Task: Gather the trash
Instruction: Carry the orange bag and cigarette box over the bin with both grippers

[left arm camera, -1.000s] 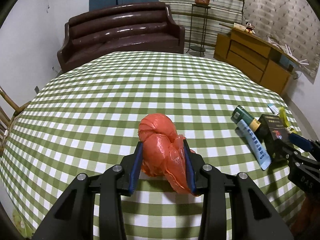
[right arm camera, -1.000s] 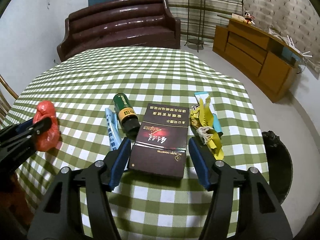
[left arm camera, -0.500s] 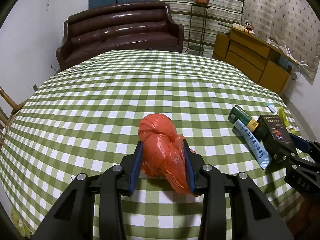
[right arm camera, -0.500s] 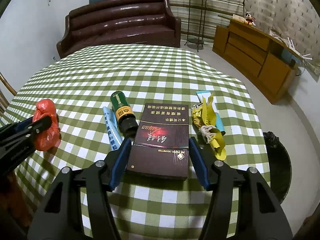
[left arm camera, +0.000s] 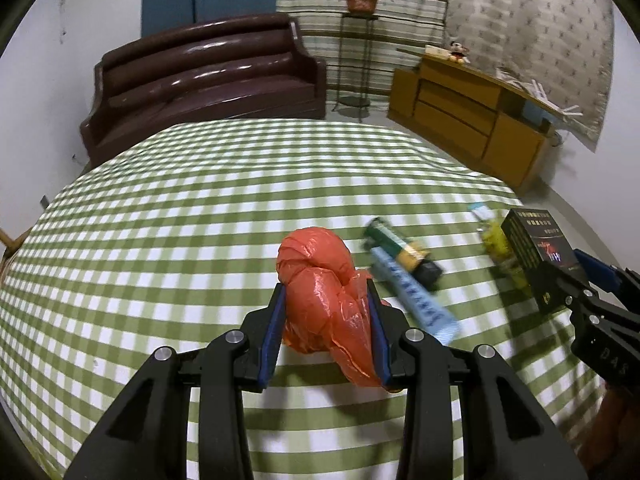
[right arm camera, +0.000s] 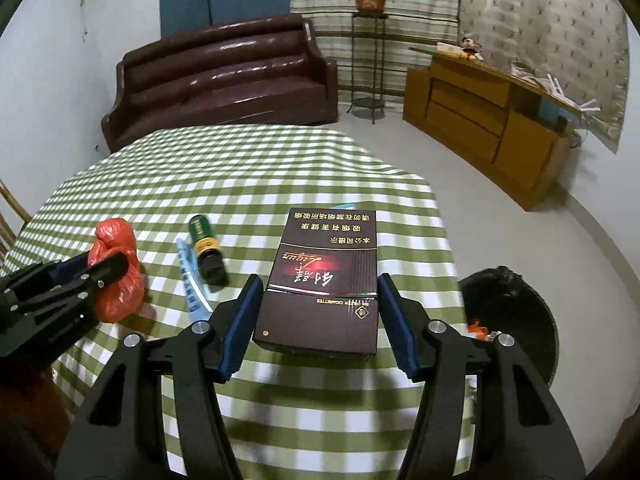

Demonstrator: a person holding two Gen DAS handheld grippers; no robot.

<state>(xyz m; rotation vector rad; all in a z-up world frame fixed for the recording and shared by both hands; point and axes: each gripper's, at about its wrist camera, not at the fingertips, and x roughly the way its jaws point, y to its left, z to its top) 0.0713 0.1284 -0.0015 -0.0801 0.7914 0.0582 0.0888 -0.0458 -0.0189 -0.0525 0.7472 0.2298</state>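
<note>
Green-checked tablecloth (right arm camera: 248,168) below. Left gripper (left arm camera: 326,320) clamped on red bag (left arm camera: 324,288), left of green bottle (right arm camera: 205,249). Right gripper (right arm camera: 318,320) clamped on cigarette carton (right arm camera: 324,280), right of bottle, near black bin (right arm camera: 516,308).

- On the dark cigarette carton (right arm camera: 320,280) you can read "FILTER CIGARETTES" along its lower band, with upside-down Chinese lines above.
- On the right gripper's body (left arm camera: 608,360) you see "DAS".
</note>
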